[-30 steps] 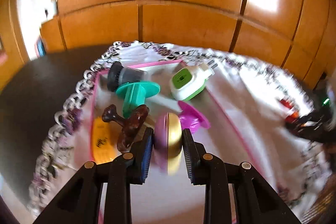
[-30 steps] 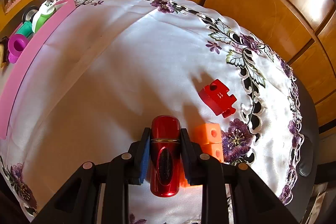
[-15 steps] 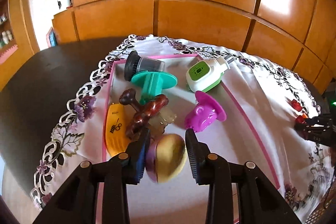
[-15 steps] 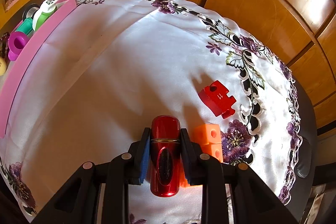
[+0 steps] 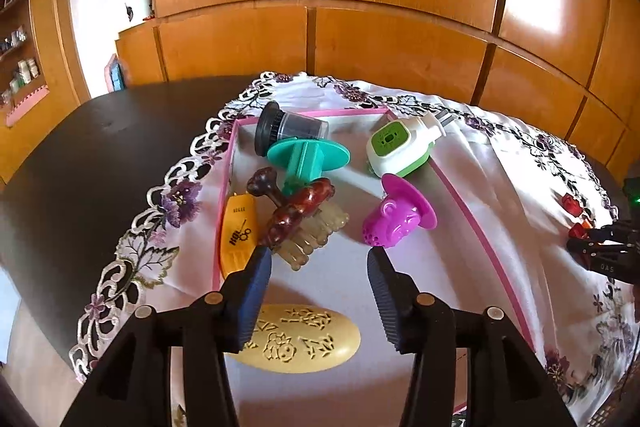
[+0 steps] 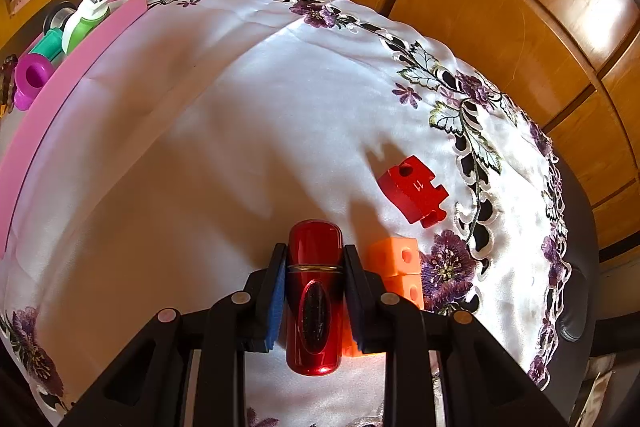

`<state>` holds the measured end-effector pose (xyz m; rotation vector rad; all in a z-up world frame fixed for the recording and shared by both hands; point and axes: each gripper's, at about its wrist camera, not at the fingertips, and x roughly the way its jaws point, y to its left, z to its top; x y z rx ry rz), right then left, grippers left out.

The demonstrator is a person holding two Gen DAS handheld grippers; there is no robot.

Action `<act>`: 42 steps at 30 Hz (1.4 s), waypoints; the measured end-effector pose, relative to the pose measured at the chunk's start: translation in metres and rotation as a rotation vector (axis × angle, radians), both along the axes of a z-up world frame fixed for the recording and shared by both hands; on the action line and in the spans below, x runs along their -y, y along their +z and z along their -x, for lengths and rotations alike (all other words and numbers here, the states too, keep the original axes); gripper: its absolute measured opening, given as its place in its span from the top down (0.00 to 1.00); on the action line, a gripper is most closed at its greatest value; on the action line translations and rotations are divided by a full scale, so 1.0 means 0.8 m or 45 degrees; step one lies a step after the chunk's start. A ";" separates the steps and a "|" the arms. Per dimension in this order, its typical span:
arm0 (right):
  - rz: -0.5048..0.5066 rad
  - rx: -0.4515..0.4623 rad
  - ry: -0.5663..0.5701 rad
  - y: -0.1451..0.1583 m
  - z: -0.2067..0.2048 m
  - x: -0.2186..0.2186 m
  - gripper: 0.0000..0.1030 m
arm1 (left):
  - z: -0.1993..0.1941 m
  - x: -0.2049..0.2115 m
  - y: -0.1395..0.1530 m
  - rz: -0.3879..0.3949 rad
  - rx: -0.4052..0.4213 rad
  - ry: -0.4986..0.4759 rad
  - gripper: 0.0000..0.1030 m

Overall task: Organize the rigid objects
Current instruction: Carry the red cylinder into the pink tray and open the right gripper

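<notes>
A yellow oval case [image 5: 296,339] with a cut-out pattern lies flat in the pink-rimmed tray [image 5: 486,247], just below my left gripper [image 5: 319,261]. That gripper's jaws are opening and nothing is between them. Farther in the tray lie a magenta funnel-shaped piece [image 5: 394,217], a dark red beaded handle [image 5: 298,213], a yellow tool [image 5: 239,231], a teal flanged piece [image 5: 308,157], a dark jar [image 5: 290,129] and a green-and-white plug-in device [image 5: 400,145]. My right gripper [image 6: 315,257] is shut on a glossy red cylindrical case [image 6: 315,291] over the white cloth.
A red puzzle-shaped block [image 6: 412,189] and an orange cube block [image 6: 396,259] lie on the embroidered tablecloth [image 6: 240,107] right of the red case. The tray's pink wall [image 6: 60,83] runs along the left. Dark tabletop [image 5: 80,171] and wooden panels surround the cloth.
My left gripper has let go of the yellow oval case, which now lies flat in the tray, and its jaws have spread apart. The right gripper and red case have not moved.
</notes>
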<state>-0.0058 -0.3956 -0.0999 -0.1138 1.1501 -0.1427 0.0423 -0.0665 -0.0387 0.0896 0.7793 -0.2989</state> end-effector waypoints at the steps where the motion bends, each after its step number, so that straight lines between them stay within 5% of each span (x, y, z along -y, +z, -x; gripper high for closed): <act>1: 0.001 0.000 0.001 0.000 0.000 0.000 0.75 | 0.001 -0.001 0.002 0.000 0.005 0.003 0.51; 31: -0.017 0.009 -0.037 0.006 -0.002 0.003 0.75 | 0.022 -0.066 0.032 0.058 0.046 0.187 0.49; 37: -0.159 0.144 -0.057 0.052 -0.004 -0.014 0.75 | 0.019 -0.110 0.032 0.074 0.047 0.289 0.49; 42: -0.323 0.253 0.144 0.105 -0.017 -0.090 0.75 | 0.019 -0.128 0.027 0.090 0.036 0.336 0.49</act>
